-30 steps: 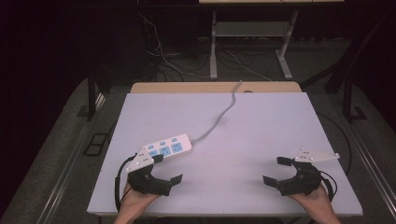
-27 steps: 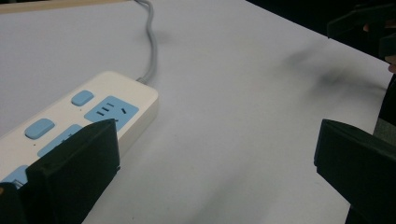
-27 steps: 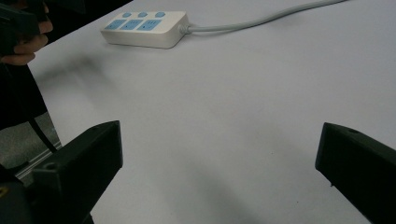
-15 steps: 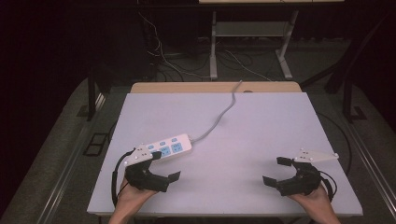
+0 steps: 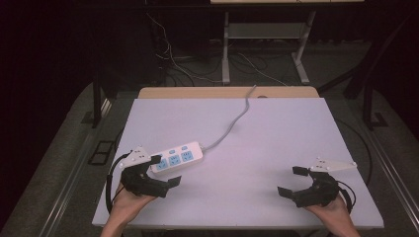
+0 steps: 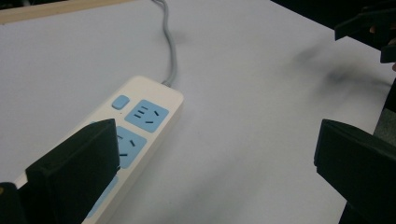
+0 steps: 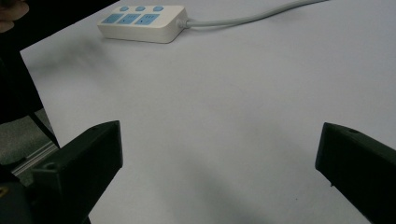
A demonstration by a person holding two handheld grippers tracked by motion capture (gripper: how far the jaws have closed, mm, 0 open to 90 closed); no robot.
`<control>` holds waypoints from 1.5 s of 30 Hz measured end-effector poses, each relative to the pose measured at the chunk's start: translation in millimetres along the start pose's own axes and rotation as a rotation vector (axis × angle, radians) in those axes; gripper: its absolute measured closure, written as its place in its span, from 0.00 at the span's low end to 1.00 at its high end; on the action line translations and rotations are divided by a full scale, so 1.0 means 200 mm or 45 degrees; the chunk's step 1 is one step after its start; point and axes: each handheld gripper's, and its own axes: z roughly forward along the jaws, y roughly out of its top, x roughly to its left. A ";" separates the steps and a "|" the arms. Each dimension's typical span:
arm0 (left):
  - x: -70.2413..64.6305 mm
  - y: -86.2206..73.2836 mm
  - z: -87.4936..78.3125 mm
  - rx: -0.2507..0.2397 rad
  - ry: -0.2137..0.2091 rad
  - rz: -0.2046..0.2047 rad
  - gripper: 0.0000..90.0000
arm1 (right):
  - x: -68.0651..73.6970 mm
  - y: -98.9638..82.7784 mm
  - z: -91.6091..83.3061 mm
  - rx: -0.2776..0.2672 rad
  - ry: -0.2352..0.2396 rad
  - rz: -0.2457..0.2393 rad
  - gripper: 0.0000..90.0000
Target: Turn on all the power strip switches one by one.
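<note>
I see a cream power strip [image 5: 177, 159] with blue sockets; my left hand-held gripper [image 5: 164, 171] gapes wide beside it, gripping nothing.

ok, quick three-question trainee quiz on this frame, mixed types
1. True or false: the left gripper has its jaws shut on the power strip.
2. How many blue sockets does the power strip have? A) two B) three C) five
3. Fill in: the strip's grey cable runs toward the ____ edge of the table.

Key:
1. False. The jaws are open, one over the strip's near end.
2. B
3. Far. The right gripper is open, apart from the strip.
</note>
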 end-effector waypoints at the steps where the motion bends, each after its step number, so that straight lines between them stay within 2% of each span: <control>1: 0.01 0.00 -0.01 0.000 0.001 -0.003 0.00 | 0.00 0.00 0.00 0.001 0.000 0.001 0.01; 19: 0.09 0.07 -0.03 0.070 0.011 -0.009 0.00 | 0.00 0.00 0.00 0.004 -0.002 -0.001 0.01; 35: 0.19 0.12 -0.02 0.185 0.058 0.022 0.00 | 0.00 0.00 0.00 0.007 -0.009 0.000 0.01; 39: 0.21 0.13 -0.01 0.201 0.056 0.023 0.00 | 0.00 0.00 0.00 0.007 -0.011 0.001 0.01; 45: 0.23 0.17 0.01 0.213 0.074 0.061 0.00 | -0.01 0.00 -0.01 0.011 -0.012 0.002 0.01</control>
